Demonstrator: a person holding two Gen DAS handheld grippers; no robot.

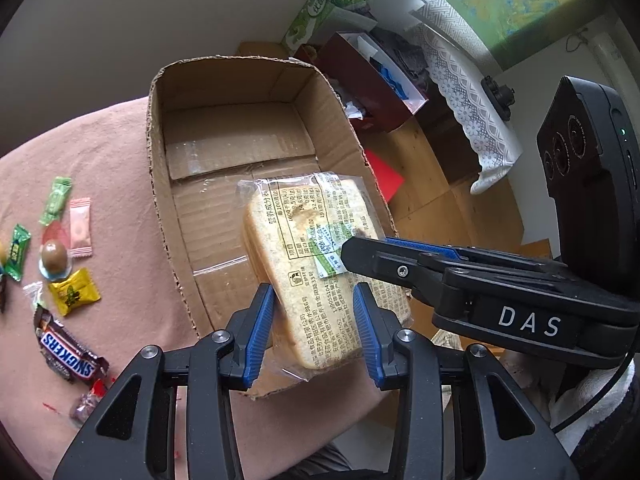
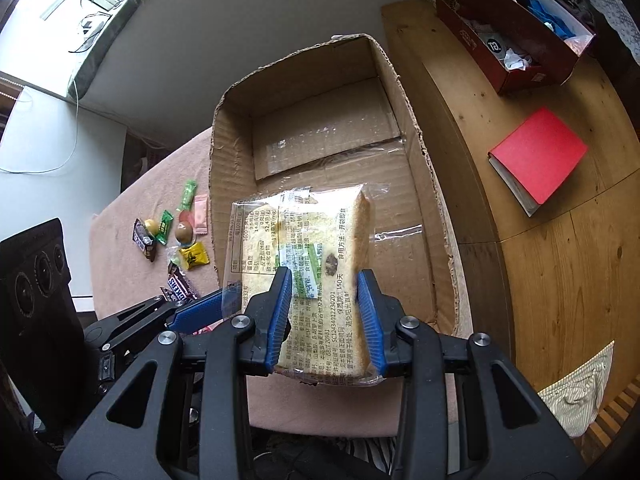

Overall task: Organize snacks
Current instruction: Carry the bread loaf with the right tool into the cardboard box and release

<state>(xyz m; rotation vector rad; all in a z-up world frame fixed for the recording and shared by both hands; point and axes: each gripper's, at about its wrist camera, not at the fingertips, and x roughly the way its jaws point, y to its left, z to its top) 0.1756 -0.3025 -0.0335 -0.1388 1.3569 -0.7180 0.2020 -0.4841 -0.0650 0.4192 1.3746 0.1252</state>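
I am holding my left tool tilted steeply downward over the near end of the cardboard box, its blue pads pressing on both long sides of the wrapped bread slice. I am holding my right tool beside it, also angled down over the box, its blue pads clamping the same slice from the other end. Both tools are gripping it together, close enough that each one's finger is crossing the other's view above the box.
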